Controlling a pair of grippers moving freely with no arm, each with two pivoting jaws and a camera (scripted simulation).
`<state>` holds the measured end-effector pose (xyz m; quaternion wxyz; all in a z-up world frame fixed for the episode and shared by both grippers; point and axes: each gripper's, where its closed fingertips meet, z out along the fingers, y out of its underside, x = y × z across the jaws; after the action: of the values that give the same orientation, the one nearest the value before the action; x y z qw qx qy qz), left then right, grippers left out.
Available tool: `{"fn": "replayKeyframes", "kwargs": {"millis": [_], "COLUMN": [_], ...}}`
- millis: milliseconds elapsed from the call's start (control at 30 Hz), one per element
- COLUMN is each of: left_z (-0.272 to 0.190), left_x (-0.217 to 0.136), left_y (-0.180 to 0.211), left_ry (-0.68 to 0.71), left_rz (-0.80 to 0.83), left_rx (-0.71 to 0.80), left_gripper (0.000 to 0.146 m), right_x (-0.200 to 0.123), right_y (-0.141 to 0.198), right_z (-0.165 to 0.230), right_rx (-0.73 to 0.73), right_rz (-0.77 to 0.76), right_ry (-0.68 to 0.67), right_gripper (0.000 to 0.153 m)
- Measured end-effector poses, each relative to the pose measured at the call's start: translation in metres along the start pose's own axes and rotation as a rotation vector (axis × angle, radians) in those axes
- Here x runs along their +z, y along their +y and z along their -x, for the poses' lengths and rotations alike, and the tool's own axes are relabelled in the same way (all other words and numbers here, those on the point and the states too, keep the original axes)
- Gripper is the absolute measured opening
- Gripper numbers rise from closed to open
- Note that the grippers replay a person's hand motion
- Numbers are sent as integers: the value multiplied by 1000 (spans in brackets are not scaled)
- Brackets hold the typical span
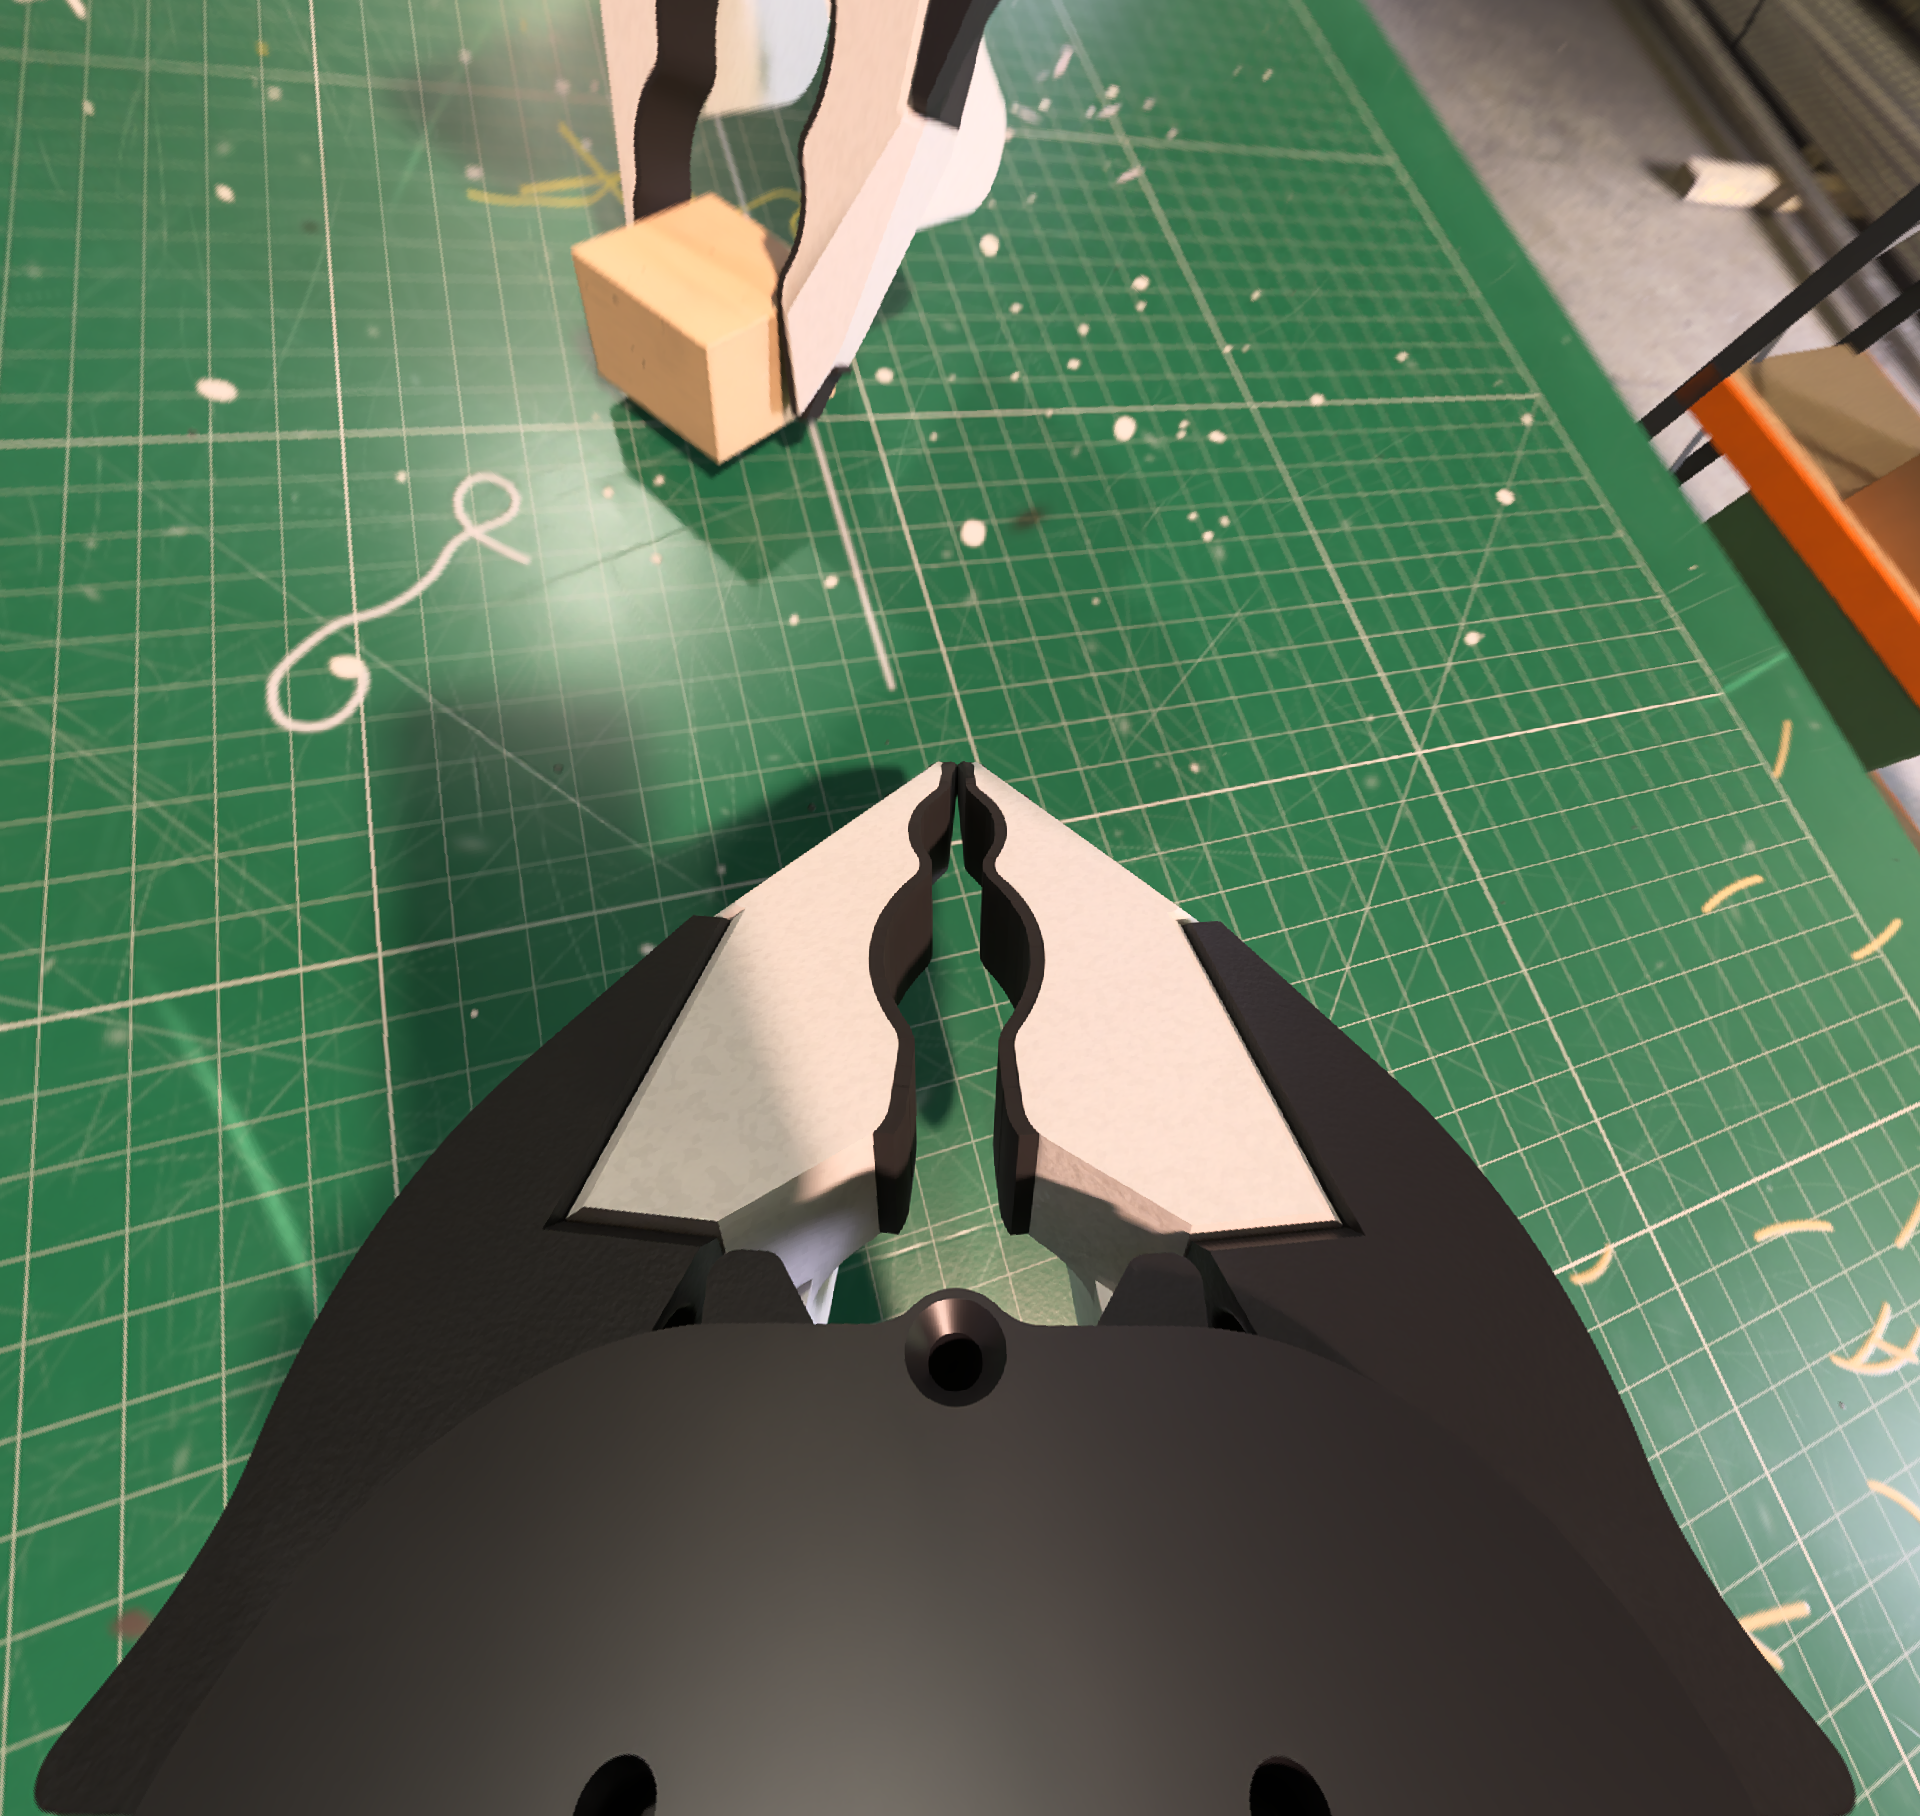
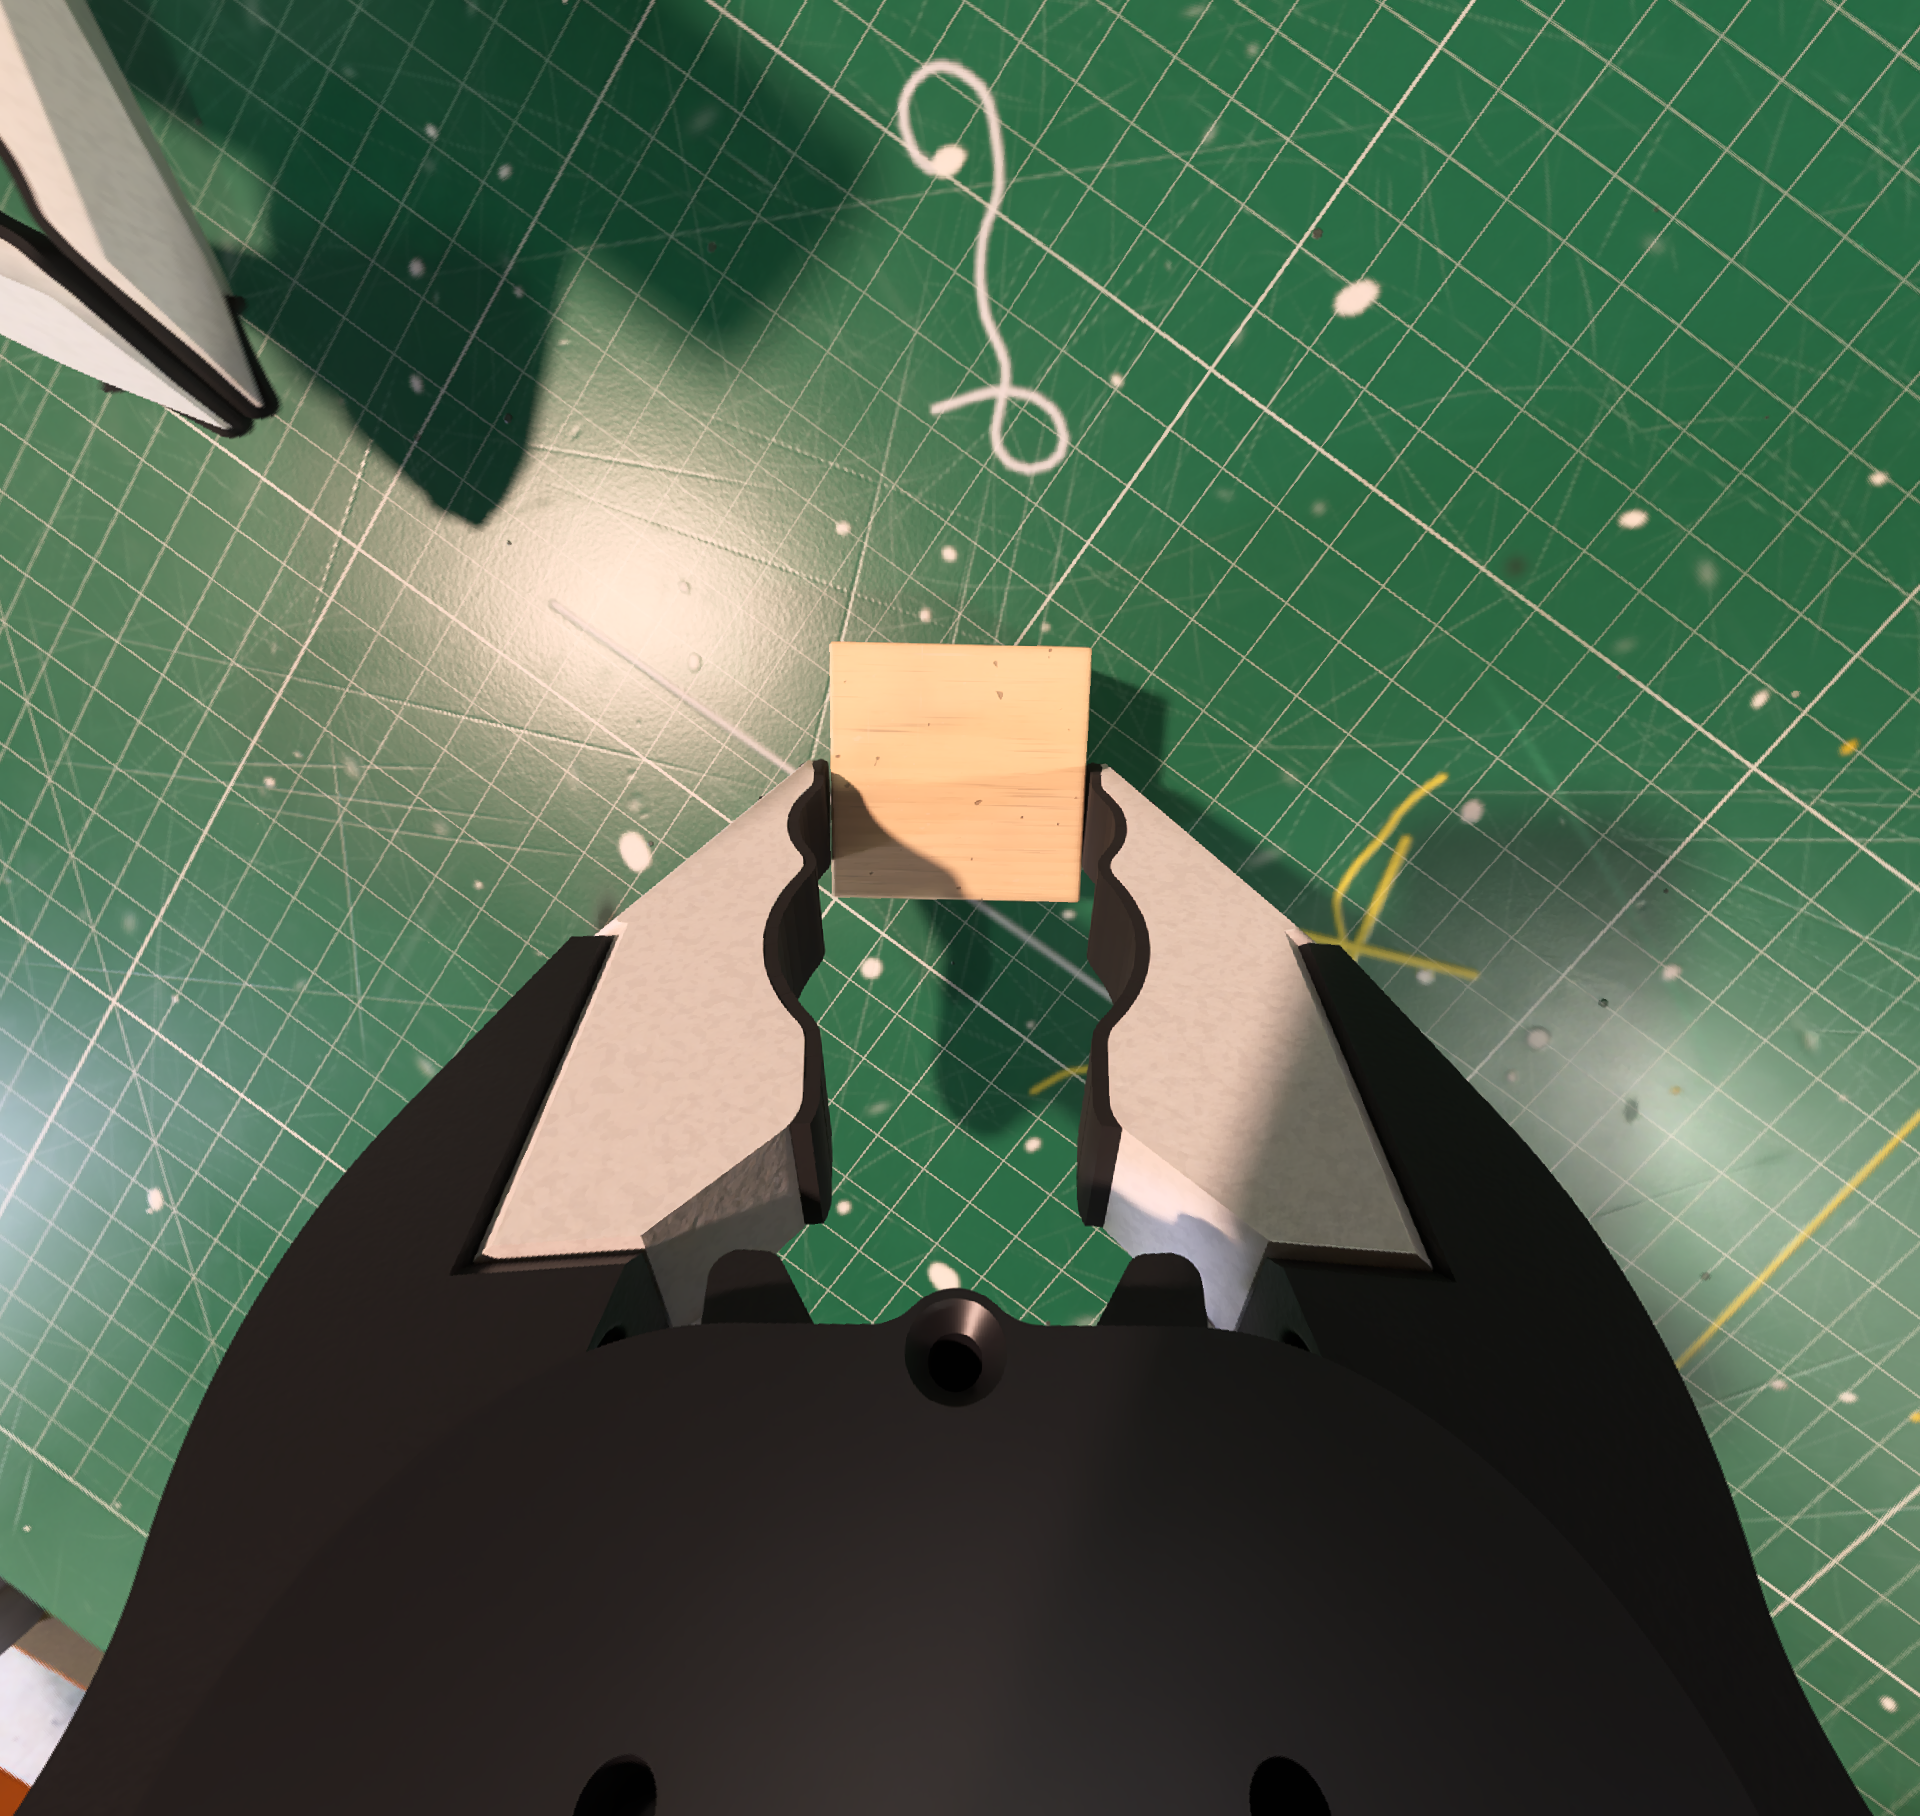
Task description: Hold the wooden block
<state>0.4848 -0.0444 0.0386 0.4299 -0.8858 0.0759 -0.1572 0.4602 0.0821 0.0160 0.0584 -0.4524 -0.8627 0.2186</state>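
Note:
A pale wooden block (image 2: 961, 727) sits between the fingertips of my right gripper (image 2: 956, 779), which points down at the green cutting mat (image 2: 1455, 416). Both pads touch the block's sides, so the gripper is shut on it. In the left wrist view the block (image 1: 665, 312) shows far ahead, with the right gripper (image 1: 717, 301) reaching down around it. I cannot tell whether the block rests on the mat or hangs just above it. My left gripper (image 1: 956, 769) is shut and empty, nearer on the mat, well apart from the block. It also shows in the right wrist view (image 2: 125, 239) at the top left.
The mat's right edge (image 1: 1558, 239) runs diagonally, with grey floor beyond it. An orange-rimmed box (image 1: 1808, 488) stands off that edge. A white curly mark (image 1: 395, 603) and paint specks lie on the mat.

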Motion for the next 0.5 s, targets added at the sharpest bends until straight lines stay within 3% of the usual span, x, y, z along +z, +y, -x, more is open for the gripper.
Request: {"fn": "replayKeyframes", "kwargs": {"millis": [200, 500], "left_z": [15, 20], "left_x": [9, 10], "left_y": [22, 24], "left_ry": [-73, -83], "left_rz": [120, 103], "left_rx": [-26, -61], "left_gripper": [0, 0], "right_x": [2, 6], "right_y": [-5, -13], "right_z": [-3, -6], "right_rx": [32, 37], "right_rz": [-20, -35], "right_ry": [0, 25], "right_gripper": [49, 49]}}
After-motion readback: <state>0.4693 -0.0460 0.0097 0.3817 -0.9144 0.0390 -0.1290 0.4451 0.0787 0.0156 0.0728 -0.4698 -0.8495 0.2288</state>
